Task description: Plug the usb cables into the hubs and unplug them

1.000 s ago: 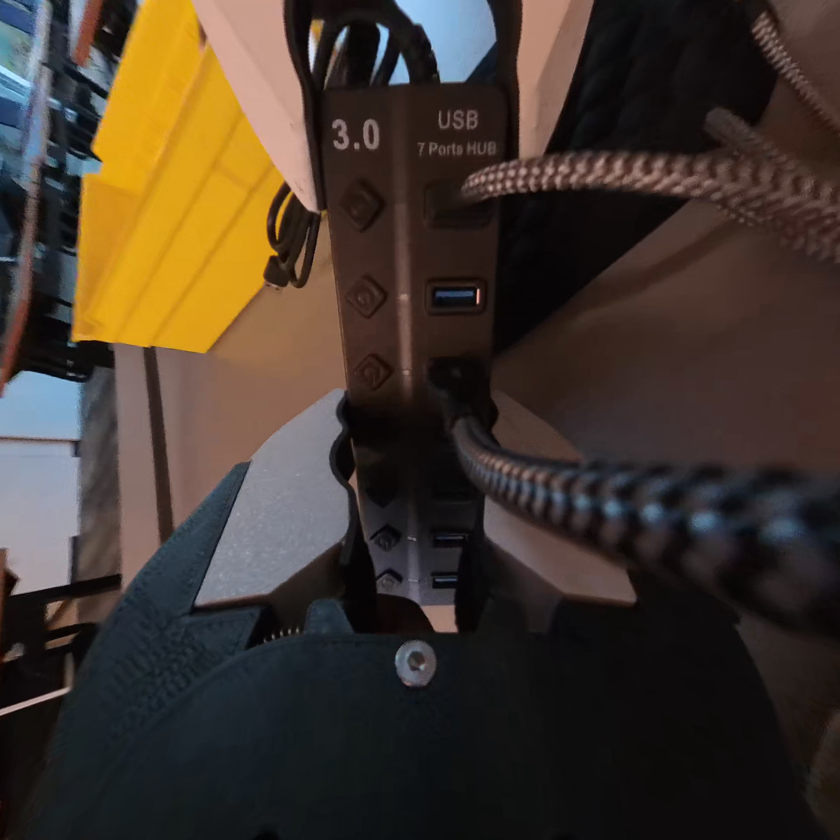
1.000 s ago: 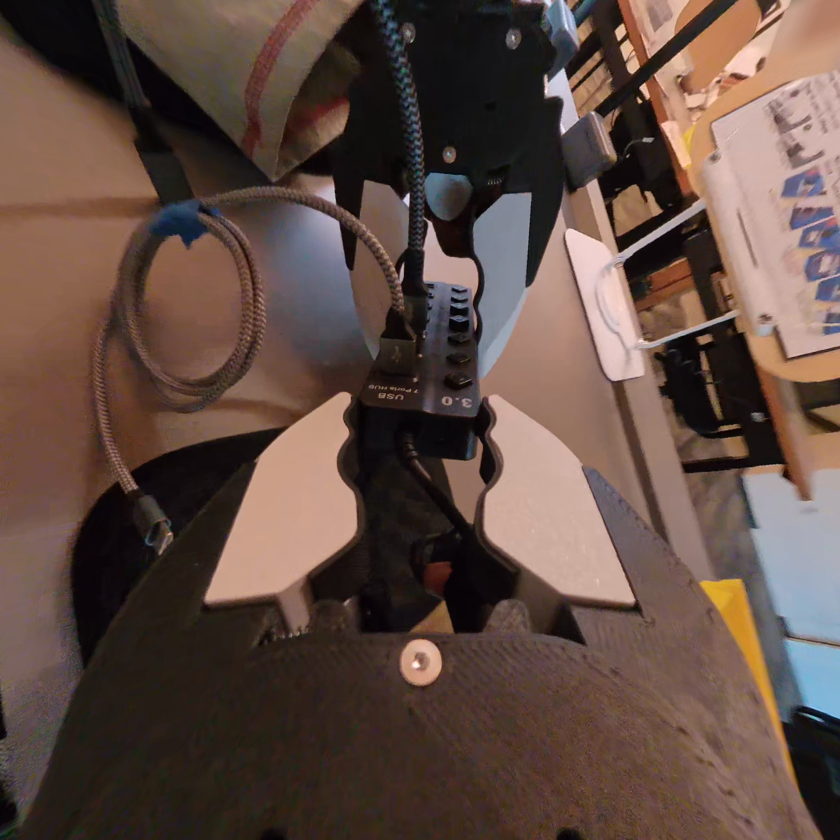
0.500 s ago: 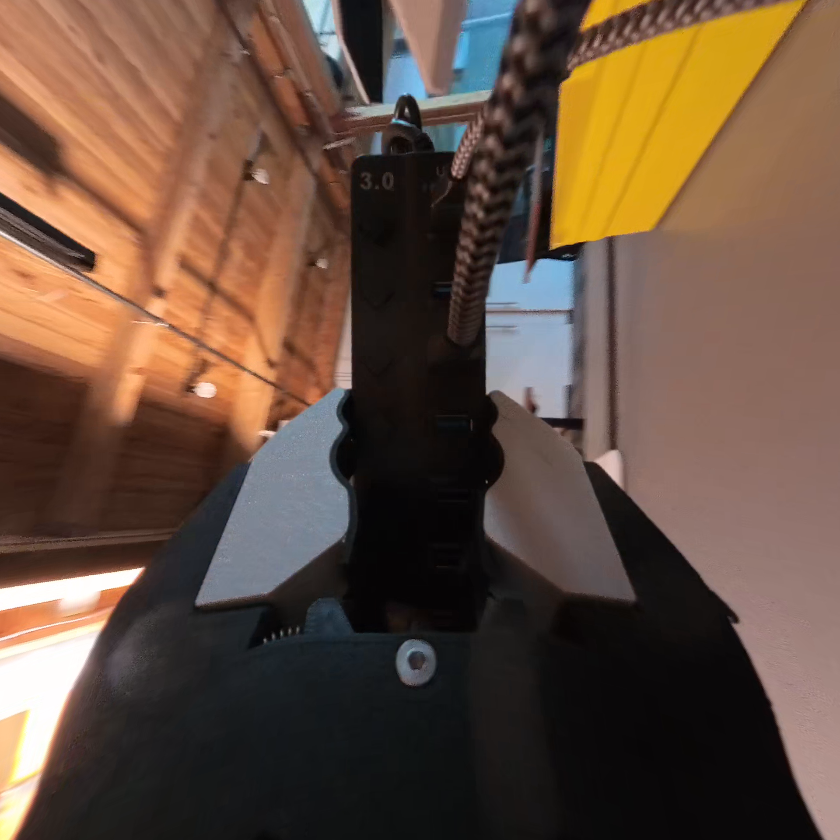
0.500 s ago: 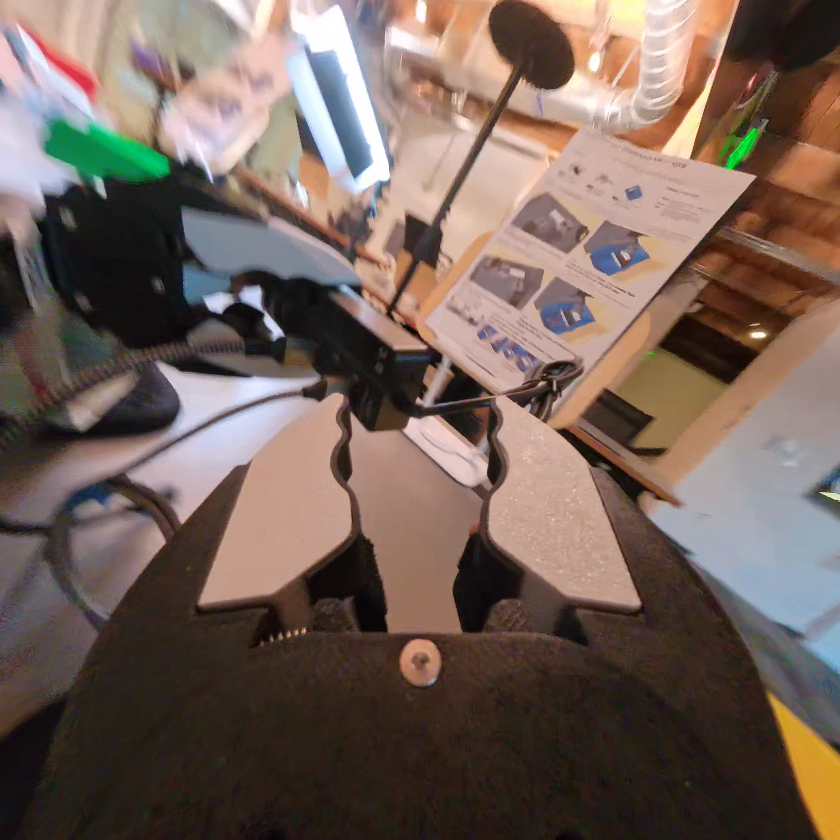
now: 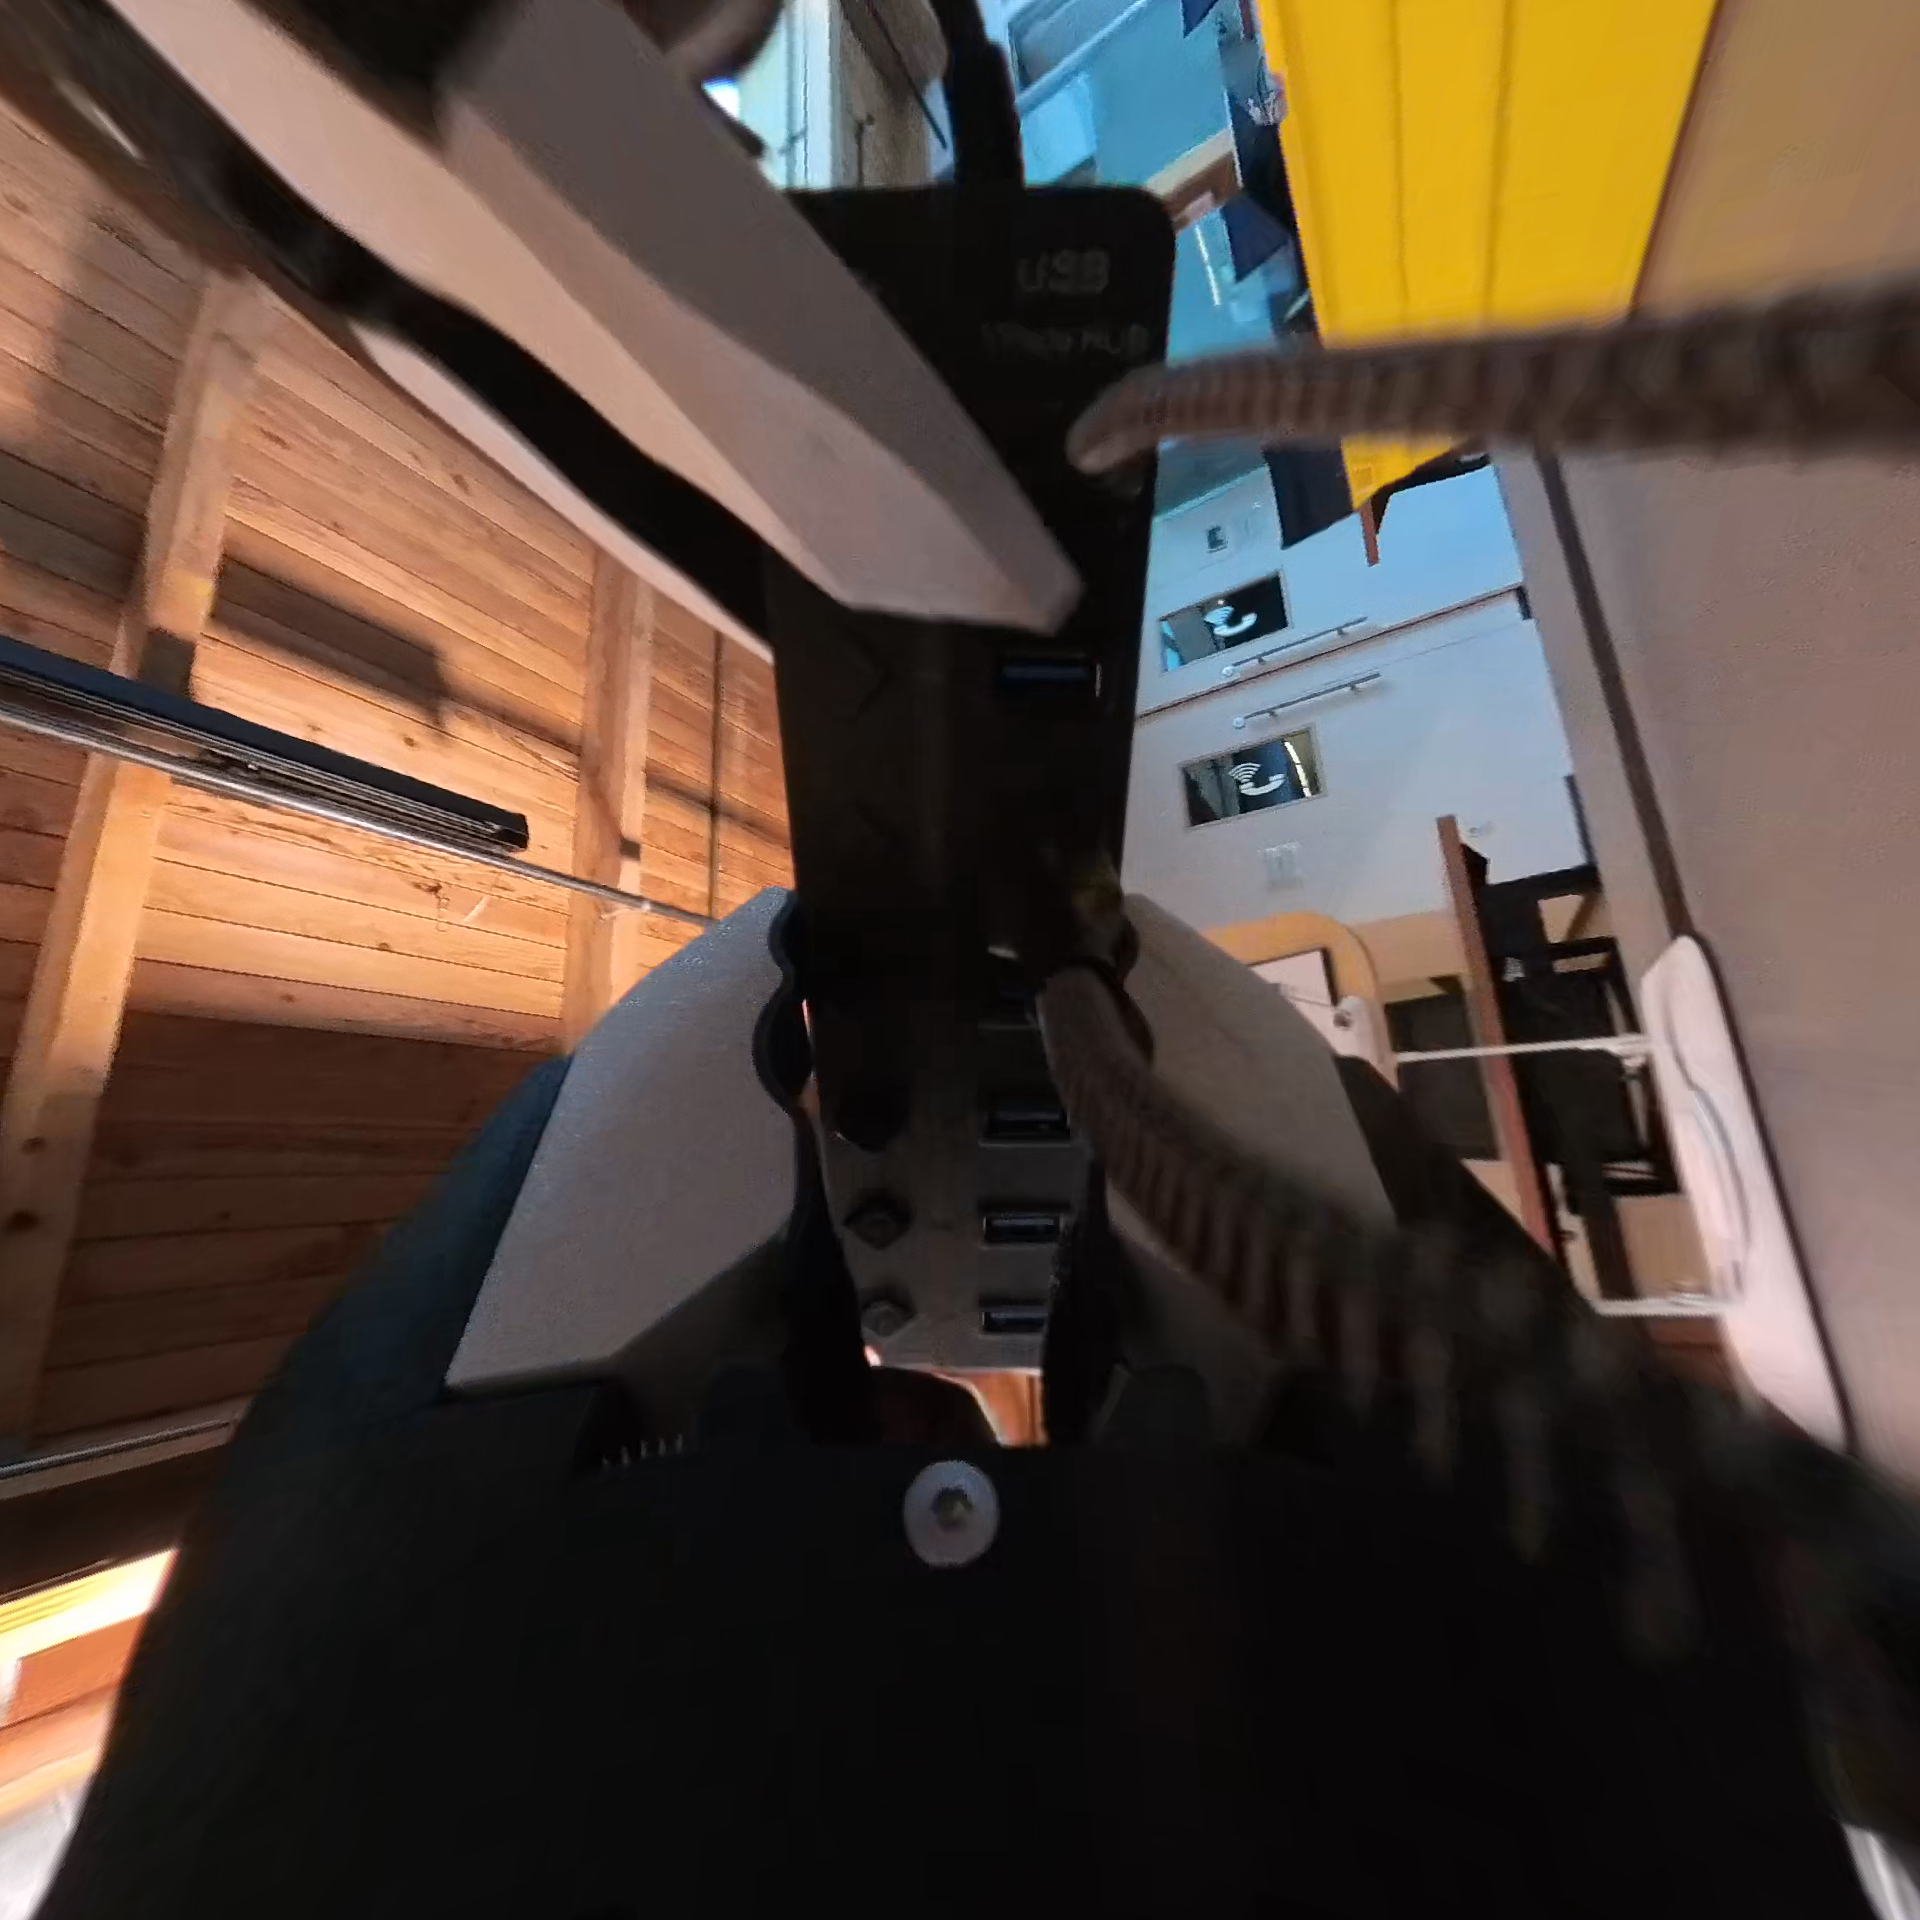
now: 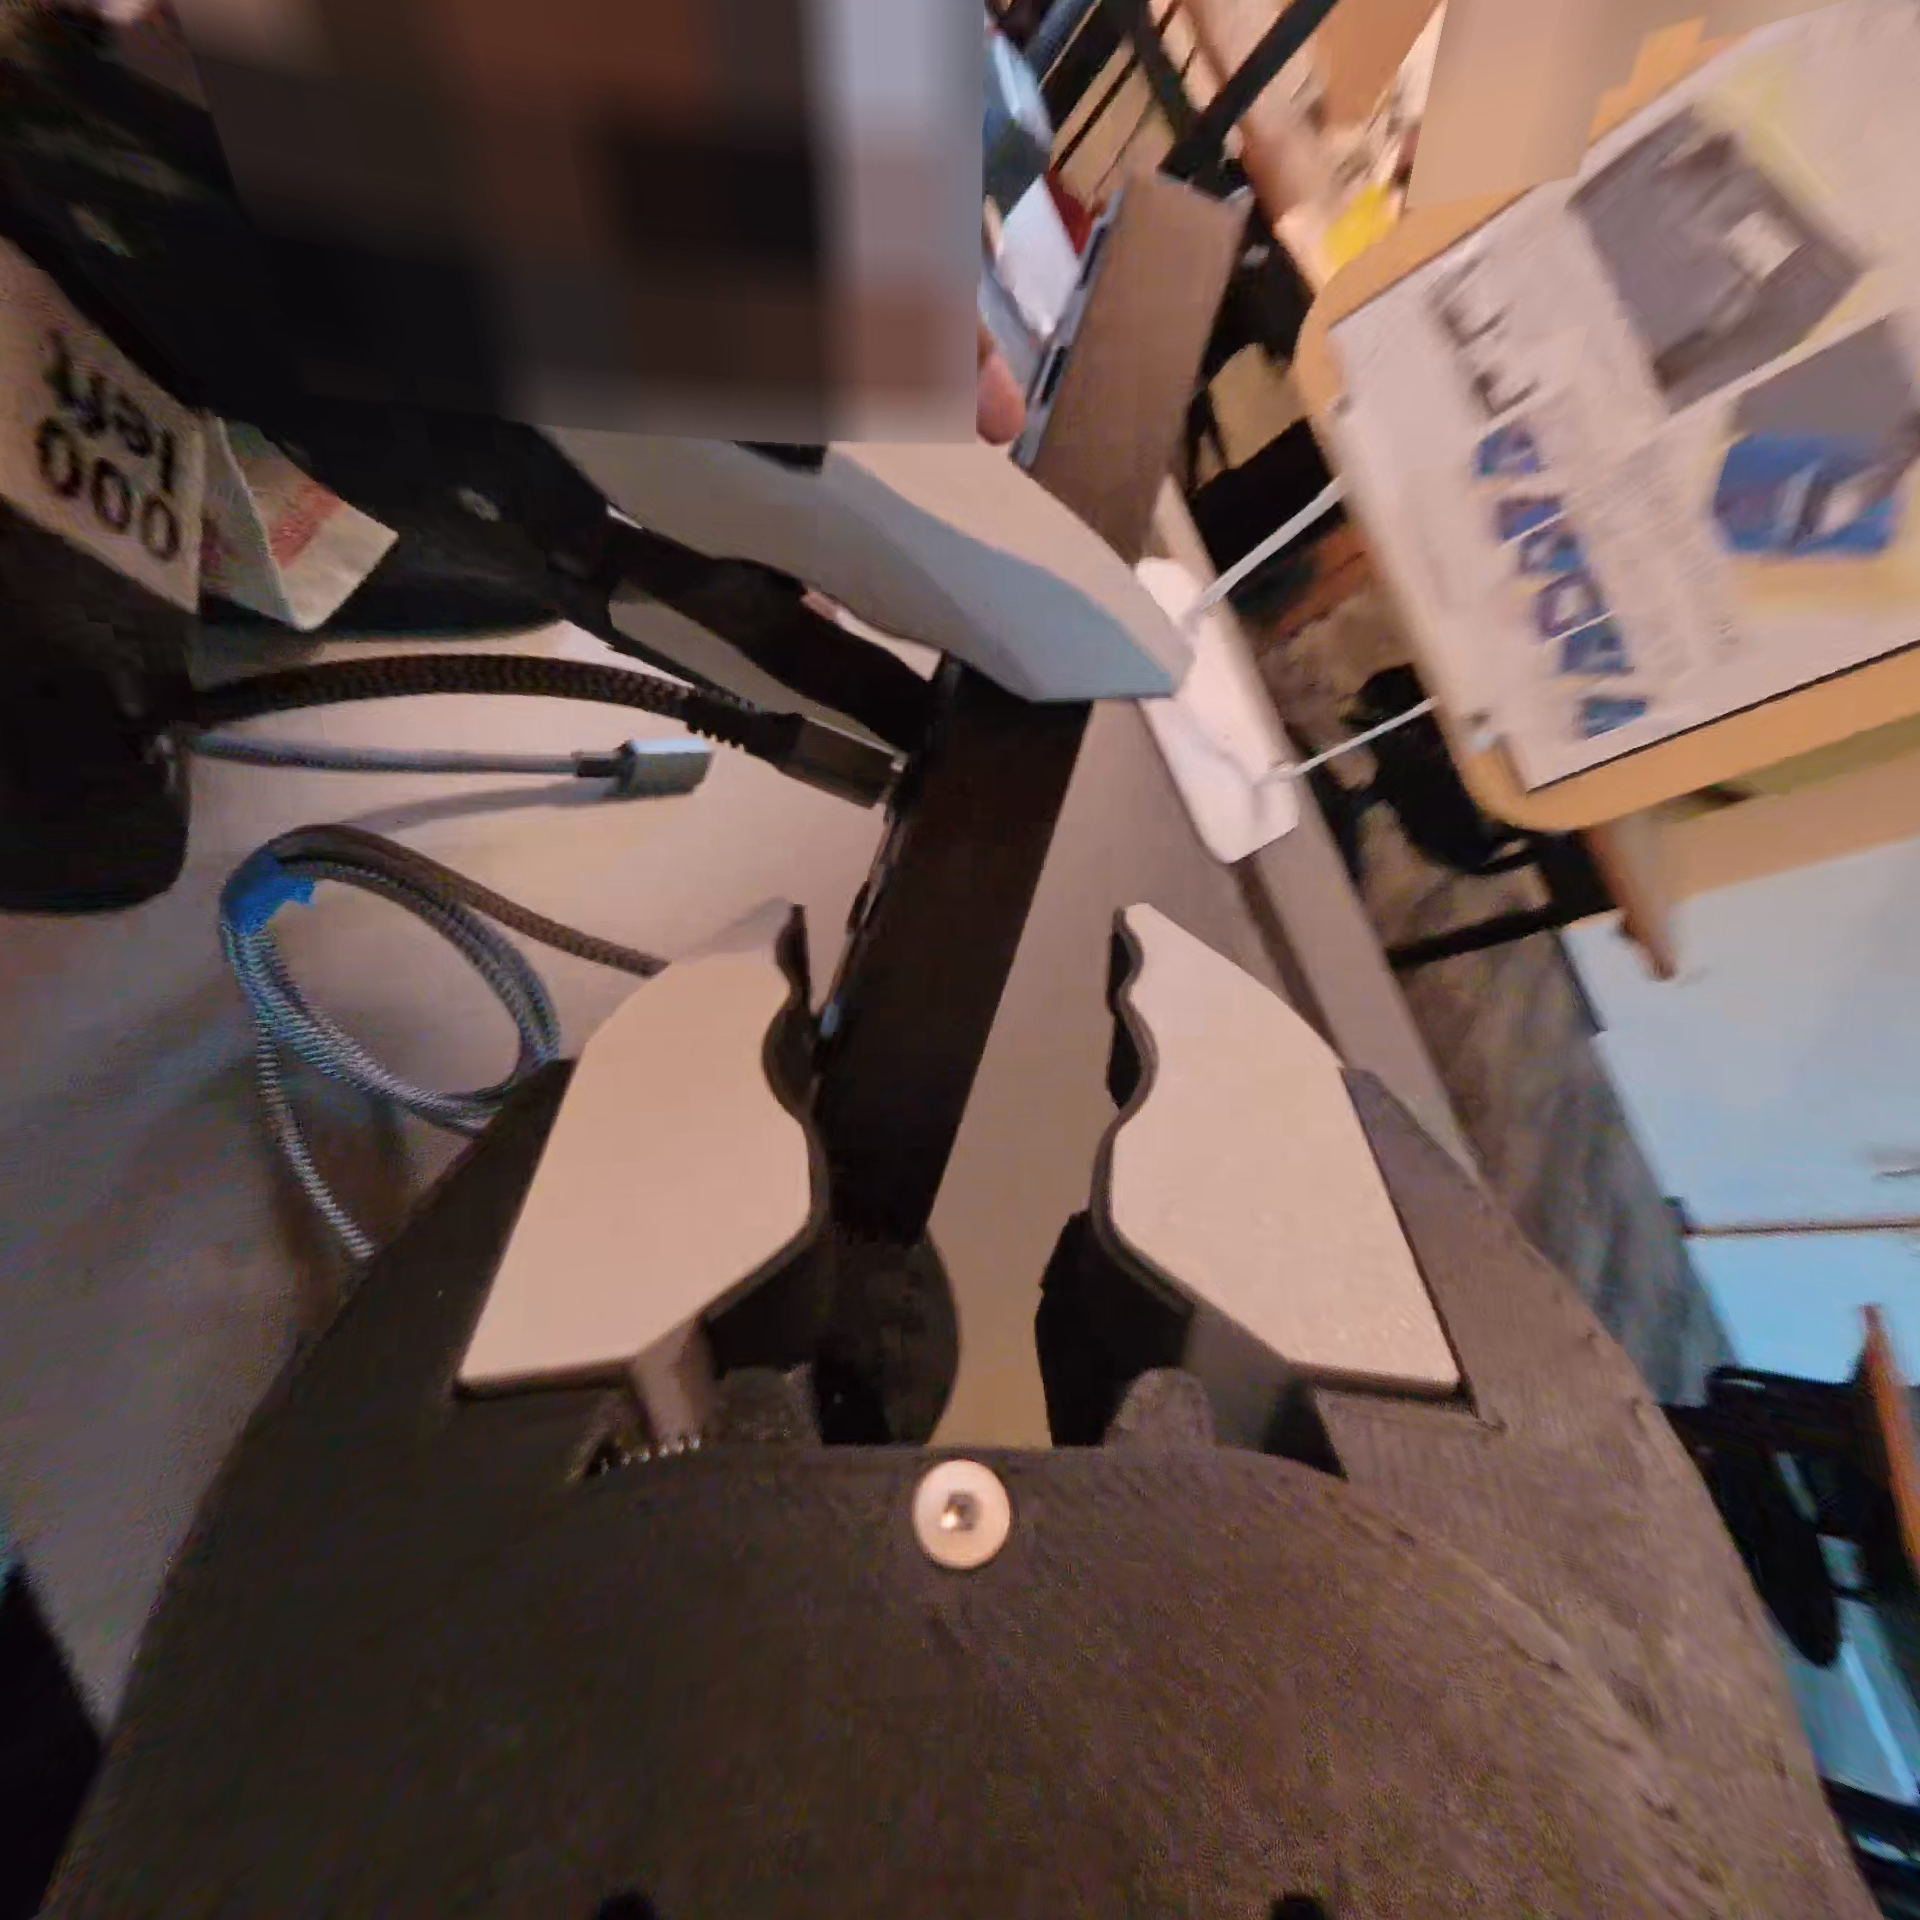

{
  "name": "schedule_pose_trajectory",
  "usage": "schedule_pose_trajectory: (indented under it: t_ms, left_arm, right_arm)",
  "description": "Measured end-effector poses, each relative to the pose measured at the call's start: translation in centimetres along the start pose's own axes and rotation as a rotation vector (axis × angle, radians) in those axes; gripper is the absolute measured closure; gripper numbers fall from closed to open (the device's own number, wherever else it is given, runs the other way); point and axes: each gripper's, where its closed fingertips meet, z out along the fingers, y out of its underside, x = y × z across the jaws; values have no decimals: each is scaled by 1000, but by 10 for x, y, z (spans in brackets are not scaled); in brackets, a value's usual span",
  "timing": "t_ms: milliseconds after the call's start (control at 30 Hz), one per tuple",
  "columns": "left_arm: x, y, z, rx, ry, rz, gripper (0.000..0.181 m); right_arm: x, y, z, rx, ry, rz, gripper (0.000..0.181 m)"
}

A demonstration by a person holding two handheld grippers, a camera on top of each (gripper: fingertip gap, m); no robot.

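Note:
My left gripper (image 5: 956,925) is shut on a black USB hub (image 5: 966,727) and holds it up in the air, ports facing the camera. A dark braided cable (image 5: 1164,1143) is plugged into the hub at my fingertips. A grey braided cable (image 5: 1455,384) enters a port near the hub's far end. My right gripper (image 6: 956,920) is open, its fingers on either side of the hub's end (image 6: 966,831); the hub lies against its left finger. One right finger (image 5: 727,364) crosses the hub in the left wrist view. A dark plug (image 6: 821,748) sits in the hub's side.
A loose grey plug (image 6: 655,769) and a coiled braided cable with blue tape (image 6: 312,987) lie on the beige table (image 6: 156,1195). A white stand (image 6: 1216,727) holds a poster board (image 6: 1662,468) at the table's edge. A yellow bin (image 5: 1455,156) is beyond. About 4 cm separates my left fingertips from my right.
Both views have swung round. My right gripper has come in over the hub's far end, which now lies between its open fingers. My left gripper has kept hold of the hub.

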Motion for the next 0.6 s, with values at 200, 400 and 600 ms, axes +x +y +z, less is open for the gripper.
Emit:
schedule_pose_trajectory:
  t_ms: [200, 400, 600]
  left_arm:
    - [5, 0, -7, 32, 61, 0, 125]
    - [-28, 30, -45, -23, 24, -669, 137]
    - [-24, -14, -40, 202, 589, -2110, 135]
  right_arm:
    - [-7, 4, 10, 18, 5, 33, 153]
    - [31, 6, 1, 124, 270, 90, 155]
    - [26, -21, -7, 401, 280, 124, 155]
